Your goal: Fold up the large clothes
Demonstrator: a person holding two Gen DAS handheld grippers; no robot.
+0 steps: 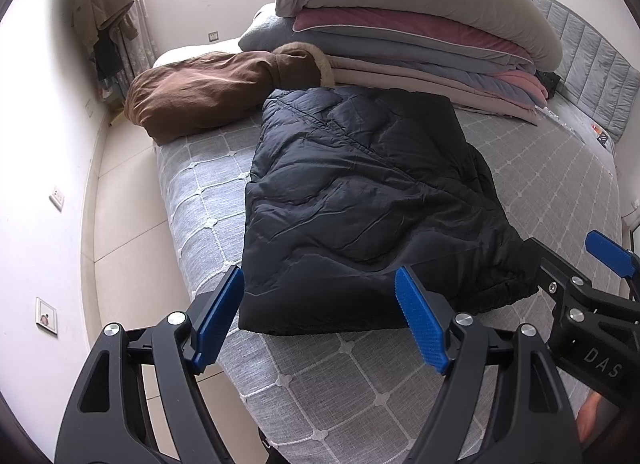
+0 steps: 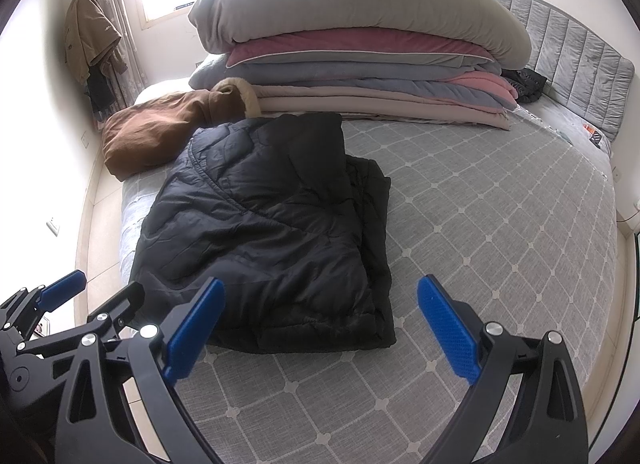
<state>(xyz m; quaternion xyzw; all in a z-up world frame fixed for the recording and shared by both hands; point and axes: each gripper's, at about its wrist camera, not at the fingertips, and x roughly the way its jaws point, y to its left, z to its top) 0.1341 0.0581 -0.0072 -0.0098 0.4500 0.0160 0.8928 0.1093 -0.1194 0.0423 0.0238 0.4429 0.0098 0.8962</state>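
- A brown coat point(image 1: 200, 102) lies bunched at the bed's far left corner, its fur-trimmed hood touching the stacked bedding.
- The left tongs point(image 1: 320, 322) hover released above the near left edge of the bed point(image 1: 352, 392), blue pads point(image 1: 218, 322) spread wide and holding nothing; the near hem of the jacket sits just beyond them.
- The dark quilted jacket point(image 2: 264, 224) lies folded into a rough rectangle on the left half of the grey checked bedspread, close to the left edge, its far end just beside the brown coat and near the bedding pile.
- A stack of folded blankets and a pillow point(image 2: 360, 44) fills the far edge of the bed.
- The right tongs point(image 2: 320, 332) are released too, empty, over the bed's near edge, right of the jacket's near right corner.
- A grey padded headboard point(image 2: 580, 72) runs along the right edge.
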